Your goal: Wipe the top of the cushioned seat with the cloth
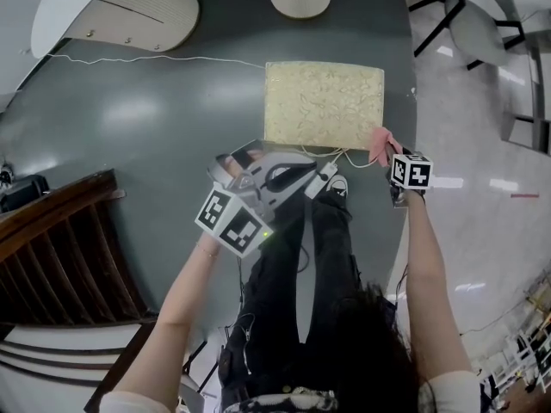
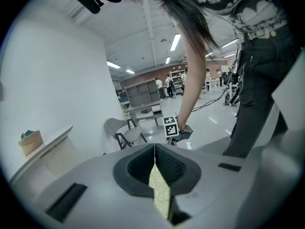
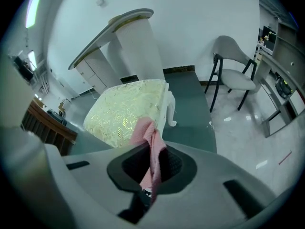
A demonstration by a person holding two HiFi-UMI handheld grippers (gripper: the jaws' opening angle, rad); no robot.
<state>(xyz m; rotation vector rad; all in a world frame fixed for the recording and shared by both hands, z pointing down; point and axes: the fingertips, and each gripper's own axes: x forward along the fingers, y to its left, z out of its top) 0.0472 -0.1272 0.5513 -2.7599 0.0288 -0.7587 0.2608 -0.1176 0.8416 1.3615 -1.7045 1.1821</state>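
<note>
The cushioned seat (image 1: 323, 103) is a low stool with a yellow patterned top and white legs, also in the right gripper view (image 3: 126, 111). My right gripper (image 1: 398, 172) hangs at the seat's near right corner, shut on a pink cloth (image 1: 379, 144) that droops from its jaws (image 3: 151, 142). My left gripper (image 1: 275, 177) sits at the seat's near edge, pointing toward the right one. Its jaws are shut (image 2: 155, 149), and a sliver of the yellow patterned cover (image 2: 161, 194) shows between them.
A white curved counter (image 1: 129, 7) stands behind the seat on the left. Grey chairs (image 1: 482, 24) stand on the pale floor at the right. Dark wooden steps (image 1: 60, 248) lie at the near left. A thin white cable (image 1: 155, 58) crosses the dark floor. The person's legs (image 1: 318, 256) stand close in front of the seat.
</note>
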